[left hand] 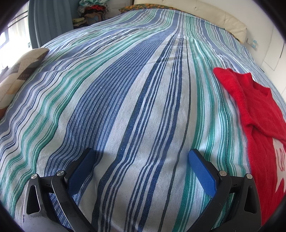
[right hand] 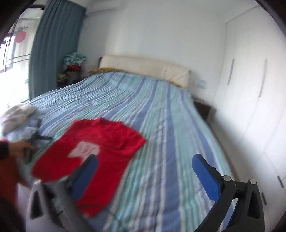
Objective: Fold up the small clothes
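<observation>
A fuzzy red sweater (right hand: 100,148) with a white patch lies spread flat on the blue, green and white striped bedspread (left hand: 125,100). The left gripper (left hand: 141,157) and the right gripper (right hand: 144,162) both have their blue jaws wide apart, holding nothing.

Left wrist view: low, close over blue-green-white striped woven bedspread (left hand: 135,100), facing cream padded headboard (left hand: 205,16). Right wrist view: higher, farther back, blurred, same direction. Both share bedspread, headboard, red knitted sweater with white patch (right hand: 100,148), teal curtain (right hand: 53,46).
</observation>
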The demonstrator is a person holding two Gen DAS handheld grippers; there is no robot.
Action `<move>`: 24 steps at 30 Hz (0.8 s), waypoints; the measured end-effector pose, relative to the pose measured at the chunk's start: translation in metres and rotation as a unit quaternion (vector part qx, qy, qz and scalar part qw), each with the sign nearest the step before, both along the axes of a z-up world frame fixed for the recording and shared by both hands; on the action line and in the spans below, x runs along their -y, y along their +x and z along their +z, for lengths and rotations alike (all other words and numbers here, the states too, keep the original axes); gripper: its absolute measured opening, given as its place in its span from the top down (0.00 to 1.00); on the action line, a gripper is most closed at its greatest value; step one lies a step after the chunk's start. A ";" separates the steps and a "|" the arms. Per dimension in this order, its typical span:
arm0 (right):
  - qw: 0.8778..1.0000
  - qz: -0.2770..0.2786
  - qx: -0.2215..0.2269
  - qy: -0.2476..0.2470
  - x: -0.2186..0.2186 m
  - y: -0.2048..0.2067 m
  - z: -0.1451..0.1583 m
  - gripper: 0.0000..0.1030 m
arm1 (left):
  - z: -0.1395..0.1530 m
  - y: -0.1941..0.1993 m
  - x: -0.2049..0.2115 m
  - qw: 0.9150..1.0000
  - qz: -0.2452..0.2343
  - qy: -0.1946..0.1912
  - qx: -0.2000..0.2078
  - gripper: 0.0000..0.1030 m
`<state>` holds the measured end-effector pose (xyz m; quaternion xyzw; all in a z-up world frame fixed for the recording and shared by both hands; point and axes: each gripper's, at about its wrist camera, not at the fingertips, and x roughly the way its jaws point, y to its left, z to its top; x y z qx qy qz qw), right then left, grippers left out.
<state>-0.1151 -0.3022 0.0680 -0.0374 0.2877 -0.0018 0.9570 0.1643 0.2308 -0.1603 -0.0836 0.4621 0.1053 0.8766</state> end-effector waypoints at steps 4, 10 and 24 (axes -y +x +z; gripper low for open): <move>0.983 0.039 -0.121 0.132 -0.007 0.025 -0.056 0.08 | 0.017 -0.006 -0.003 0.997 -0.034 -0.027 -0.068 0.03; 0.945 0.091 -0.248 0.192 -0.023 0.036 -0.122 0.09 | 0.068 -0.109 0.035 0.955 -0.184 -0.213 -0.094 0.07; 0.845 0.045 -0.394 0.360 -0.020 0.077 -0.233 0.52 | 0.029 -0.150 0.108 0.924 -0.243 -0.238 -0.177 0.57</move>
